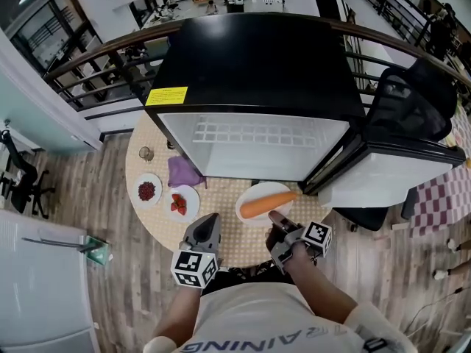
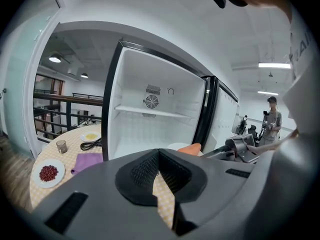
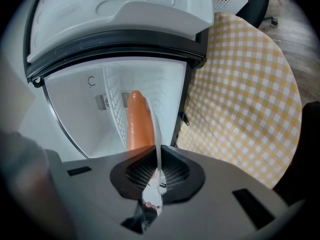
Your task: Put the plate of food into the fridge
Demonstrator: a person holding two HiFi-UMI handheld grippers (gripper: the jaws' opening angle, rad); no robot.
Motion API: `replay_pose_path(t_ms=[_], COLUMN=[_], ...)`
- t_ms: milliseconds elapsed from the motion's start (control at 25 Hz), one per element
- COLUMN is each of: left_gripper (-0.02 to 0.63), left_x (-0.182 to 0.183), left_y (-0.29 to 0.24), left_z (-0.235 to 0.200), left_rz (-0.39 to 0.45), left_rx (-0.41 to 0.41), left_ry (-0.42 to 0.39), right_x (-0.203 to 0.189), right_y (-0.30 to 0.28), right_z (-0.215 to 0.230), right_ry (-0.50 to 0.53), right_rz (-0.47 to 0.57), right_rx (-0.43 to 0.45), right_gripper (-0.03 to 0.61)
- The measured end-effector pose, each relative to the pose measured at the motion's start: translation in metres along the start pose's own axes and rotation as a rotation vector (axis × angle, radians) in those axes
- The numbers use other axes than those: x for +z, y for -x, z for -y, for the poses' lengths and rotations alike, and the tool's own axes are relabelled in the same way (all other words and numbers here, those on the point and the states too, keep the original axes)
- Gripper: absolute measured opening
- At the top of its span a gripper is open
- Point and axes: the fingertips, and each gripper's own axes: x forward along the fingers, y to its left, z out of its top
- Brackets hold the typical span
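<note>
- The plate [image 1: 257, 190] is white and carries one long carrot [image 1: 266, 203]. It sits over the near right part of the round table [image 1: 235, 250], just in front of the open fridge [image 1: 250, 65]. Whether it rests on the checked cloth or is lifted off it I cannot tell.
- The right gripper [image 1: 274, 219] has its jaws pinched nearly together on the plate's near rim. In the right gripper view the rim runs edge-on between the pads of the right gripper [image 3: 157, 166], and the carrot [image 3: 139, 121] points toward the fridge's white inside.
- The left gripper [image 1: 208, 220] is just left of the plate, over the table's near edge. Its jaws meet at the tips, with nothing between them [image 2: 159, 156].
- The fridge door [image 1: 390, 171] hangs wide open to the right.
- Along the table's left edge are a dish of strawberries [image 1: 182, 201], a dish of small red pieces [image 1: 147, 190], a purple cloth [image 1: 184, 172] and a small glass [image 1: 146, 153].
</note>
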Motion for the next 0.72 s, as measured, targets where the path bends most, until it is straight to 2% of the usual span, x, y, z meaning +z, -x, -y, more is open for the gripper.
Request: replay_pose_path(t_ms=[200,720], left_gripper=[0.008,0.008], left_x=[-0.004,-0.003], left_y=[-0.007,0.001], left_z=[-0.004,-0.037], left_rz=[-0.011,-0.038], left_rx=[-0.012,-0.020], left_ry=[0.009,0.006], right_x=[0.015,0.078], right_y=[-0.018,-0.088], right_z=[0.000,-0.001], right_ry=[-0.013,-0.116], right_rz=[0.030,0.295], right_rx=[-0.004,0.008], right_gripper=[0.037,0.037])
